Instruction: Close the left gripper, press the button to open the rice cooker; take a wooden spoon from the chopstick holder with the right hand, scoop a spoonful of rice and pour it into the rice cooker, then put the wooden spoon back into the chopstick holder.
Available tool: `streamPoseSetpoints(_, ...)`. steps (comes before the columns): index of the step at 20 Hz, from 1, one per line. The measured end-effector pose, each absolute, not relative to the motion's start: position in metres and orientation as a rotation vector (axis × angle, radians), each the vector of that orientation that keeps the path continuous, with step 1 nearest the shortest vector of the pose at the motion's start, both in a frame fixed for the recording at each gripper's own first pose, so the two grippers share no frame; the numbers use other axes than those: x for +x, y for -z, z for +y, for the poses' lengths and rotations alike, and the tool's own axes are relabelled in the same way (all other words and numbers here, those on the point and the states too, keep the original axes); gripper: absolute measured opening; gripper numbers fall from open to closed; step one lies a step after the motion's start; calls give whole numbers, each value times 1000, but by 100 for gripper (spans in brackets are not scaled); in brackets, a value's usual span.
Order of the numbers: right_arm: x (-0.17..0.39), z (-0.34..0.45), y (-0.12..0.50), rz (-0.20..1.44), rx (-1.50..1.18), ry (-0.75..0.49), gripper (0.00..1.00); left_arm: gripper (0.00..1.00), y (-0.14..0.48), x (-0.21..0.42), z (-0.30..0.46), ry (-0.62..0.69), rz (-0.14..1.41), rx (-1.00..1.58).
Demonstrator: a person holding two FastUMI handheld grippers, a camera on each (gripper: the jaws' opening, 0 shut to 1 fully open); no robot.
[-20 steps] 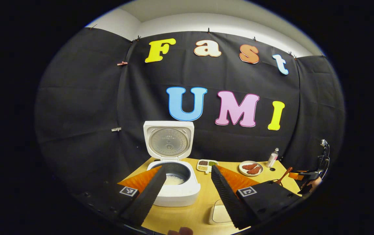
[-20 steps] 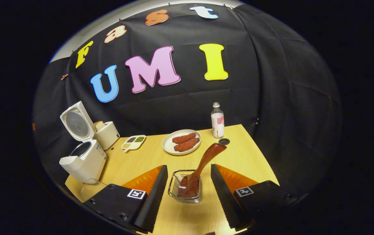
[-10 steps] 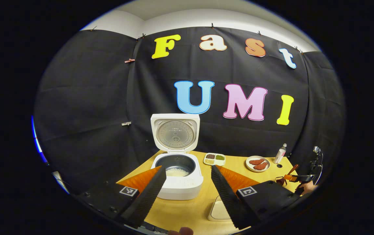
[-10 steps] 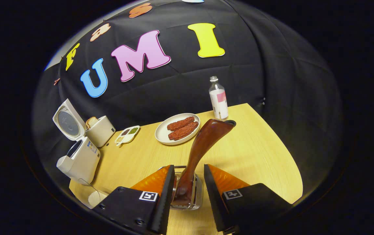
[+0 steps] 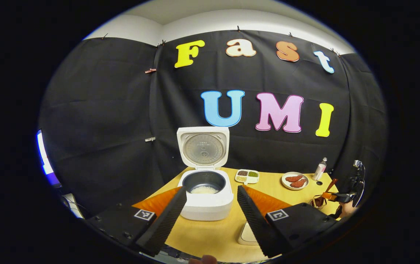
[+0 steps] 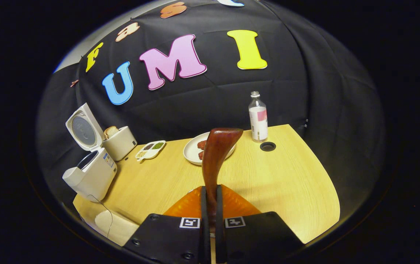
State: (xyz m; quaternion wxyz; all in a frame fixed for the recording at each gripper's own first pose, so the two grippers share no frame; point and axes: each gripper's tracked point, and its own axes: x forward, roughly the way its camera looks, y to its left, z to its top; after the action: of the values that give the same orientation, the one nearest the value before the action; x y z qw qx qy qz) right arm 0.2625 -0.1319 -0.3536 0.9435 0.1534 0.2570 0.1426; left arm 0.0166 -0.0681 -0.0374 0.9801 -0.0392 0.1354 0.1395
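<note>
Right gripper clamps the spoon handle between both fingers; left gripper gapes wide, cooker open just ahead.

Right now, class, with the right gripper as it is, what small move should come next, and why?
Probably lift the wooden spoon straight up. The right gripper is shut on its handle, and the left gripper view shows its lower end in the chopstick holder. The rice cooker already stands open.
</note>
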Motion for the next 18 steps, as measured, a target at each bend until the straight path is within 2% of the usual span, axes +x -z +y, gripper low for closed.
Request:
streamPoseSetpoints(10,234,-146,234,344,368,-241,10,96,42,7,-38,-222,237,-134)
streamPoseSetpoints(18,146,-62,164,292,333,-268,10,96,57,24,-5,-72,219,-149)
